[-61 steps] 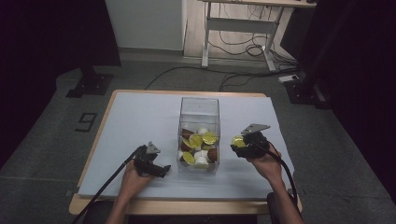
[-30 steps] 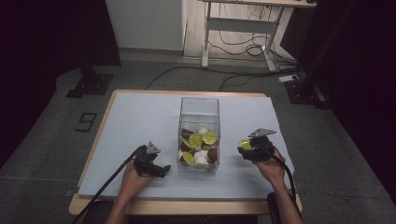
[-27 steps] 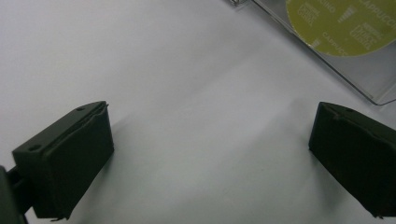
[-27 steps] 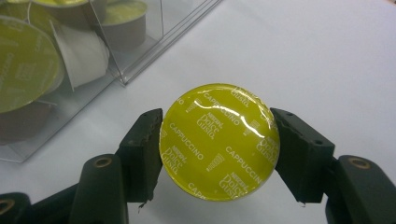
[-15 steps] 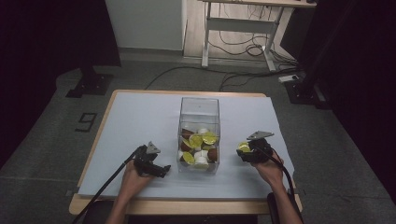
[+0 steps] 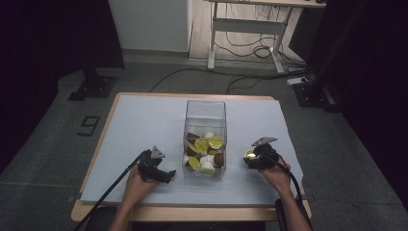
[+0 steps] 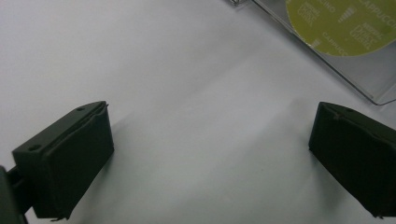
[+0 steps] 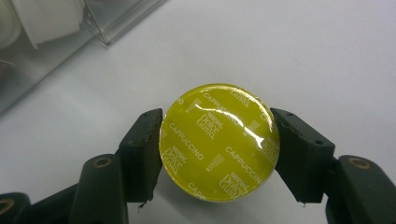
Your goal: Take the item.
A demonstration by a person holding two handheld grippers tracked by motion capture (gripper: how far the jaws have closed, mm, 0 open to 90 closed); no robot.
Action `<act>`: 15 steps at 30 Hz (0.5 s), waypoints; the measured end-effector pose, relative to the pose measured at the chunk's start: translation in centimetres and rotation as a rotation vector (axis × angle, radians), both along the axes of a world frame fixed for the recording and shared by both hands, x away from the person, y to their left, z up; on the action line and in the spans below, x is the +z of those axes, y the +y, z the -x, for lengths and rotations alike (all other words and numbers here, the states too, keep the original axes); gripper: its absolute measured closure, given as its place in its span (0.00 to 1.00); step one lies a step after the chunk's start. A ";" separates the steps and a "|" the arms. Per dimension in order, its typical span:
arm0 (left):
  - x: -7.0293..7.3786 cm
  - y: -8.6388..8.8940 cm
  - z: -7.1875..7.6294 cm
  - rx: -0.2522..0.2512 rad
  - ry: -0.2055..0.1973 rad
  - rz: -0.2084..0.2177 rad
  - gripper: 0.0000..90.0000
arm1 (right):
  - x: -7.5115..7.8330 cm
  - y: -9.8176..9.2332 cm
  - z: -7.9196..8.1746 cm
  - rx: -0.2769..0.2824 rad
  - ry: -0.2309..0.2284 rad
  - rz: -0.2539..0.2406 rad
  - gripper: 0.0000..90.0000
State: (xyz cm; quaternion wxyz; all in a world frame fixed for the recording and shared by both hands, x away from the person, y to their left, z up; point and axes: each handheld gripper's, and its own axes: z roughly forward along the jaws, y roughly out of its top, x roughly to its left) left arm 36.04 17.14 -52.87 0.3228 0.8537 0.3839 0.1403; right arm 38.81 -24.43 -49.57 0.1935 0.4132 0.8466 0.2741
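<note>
White paper covers the desk [image 6: 144, 120]. At lower right, my right gripper [image 6: 252, 159] clamps a yellow capsule [image 8: 219, 142], now carried lower and clear of the clear box [image 6: 205, 111], so setting down seems next. My left gripper [image 6: 161, 174] rests wide, empty.

The capsule [image 8: 219, 142] carried a glossy yellow-green foil lid with white print, catching a bright highlight. The right gripper [image 8: 217, 154] had matt black plastic jaws, with a rough, ragged edge on one pad. The left gripper [image 7: 210, 158] showed the same matt black finish, with smooth pads. The box [image 6: 205, 113] was clear, smooth plastic with shiny walls. The table cover [image 6: 144, 125] looked matt, smooth and pale; the table edge [image 6: 96, 214] looked like light wood.
</note>
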 end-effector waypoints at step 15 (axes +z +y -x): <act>0.0 0.0 0.0 0.000 0.000 0.000 0.00 | -1.2 0.0 -0.7 0.001 0.042 0.022 0.19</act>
